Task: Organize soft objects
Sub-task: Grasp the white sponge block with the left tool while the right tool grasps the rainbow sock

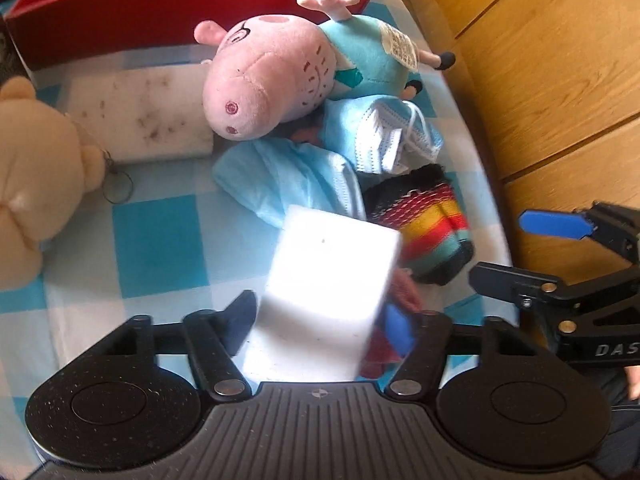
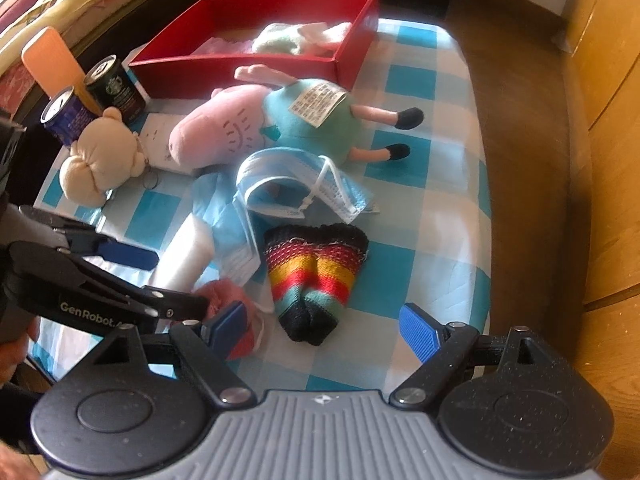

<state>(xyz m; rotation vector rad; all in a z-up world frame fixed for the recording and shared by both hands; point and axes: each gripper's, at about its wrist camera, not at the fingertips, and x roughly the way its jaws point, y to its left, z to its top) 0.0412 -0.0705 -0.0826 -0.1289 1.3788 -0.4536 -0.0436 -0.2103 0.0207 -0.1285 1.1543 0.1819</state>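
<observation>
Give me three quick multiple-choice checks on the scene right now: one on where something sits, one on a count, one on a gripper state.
1. Where does the pink pig plush lie?
A. inside the red box
B. on the checked cloth in front of the red box
C. on the wooden floor

2. How many drink cans stand beside the red box?
A. one
B. two
C. four

3. What is the left gripper doing?
A. holding a white sponge block
B. holding the striped sock
C. open with nothing in it

Answers:
1. B: the pig rests on the cloth, outside the box's front wall.
2. B: a black can and a blue can stand together left of the box.
3. A: the white sponge block sits between its fingers; the right gripper is open over the striped sock.
</observation>
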